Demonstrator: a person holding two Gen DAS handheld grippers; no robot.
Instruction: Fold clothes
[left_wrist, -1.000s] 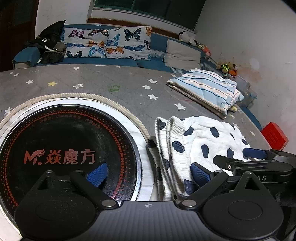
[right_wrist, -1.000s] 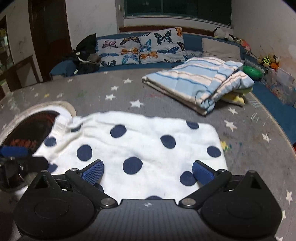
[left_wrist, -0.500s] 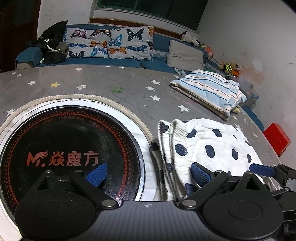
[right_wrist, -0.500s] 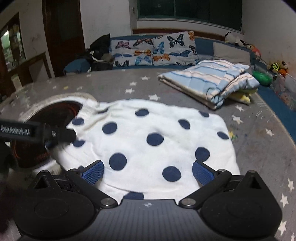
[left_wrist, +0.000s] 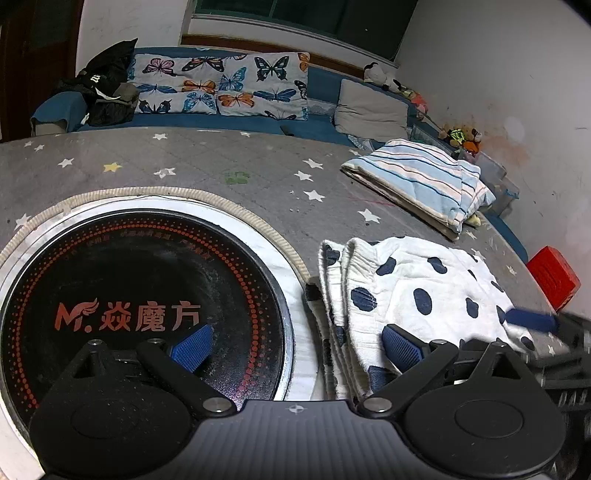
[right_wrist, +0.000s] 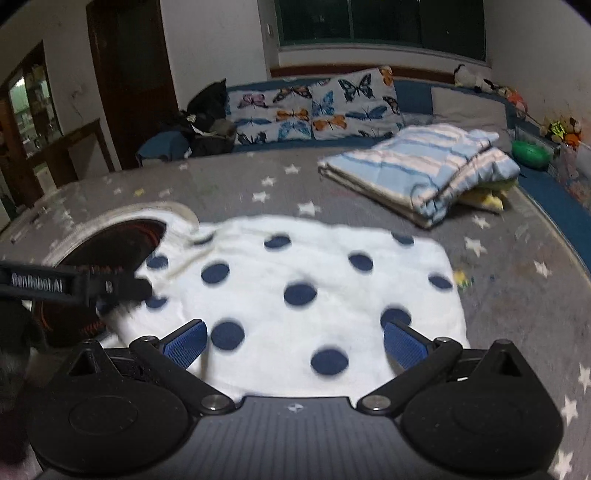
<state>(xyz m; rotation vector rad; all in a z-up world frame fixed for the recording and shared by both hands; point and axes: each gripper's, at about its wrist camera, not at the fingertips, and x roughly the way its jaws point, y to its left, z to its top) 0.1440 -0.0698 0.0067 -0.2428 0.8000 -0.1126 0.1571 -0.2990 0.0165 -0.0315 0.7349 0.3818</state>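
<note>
A white garment with dark blue dots lies folded flat on the grey star-print table cover. In the left wrist view the same garment shows stacked folded edges at its left side. My left gripper is open, its left finger over the black cooktop, its right fingertip at the garment's near edge. My right gripper is open above the garment's near edge with nothing between its fingers. The right gripper's blue fingertip shows blurred at the garment's right side.
A round black induction cooktop with a woven rim is set into the table at left. A folded blue-striped blanket lies at the far right. Butterfly cushions line the bench behind. A red box stands beyond the right edge.
Both grippers have pulled back toward me from the polka-dot garment. The right gripper has lifted off it. The garment lies still.
</note>
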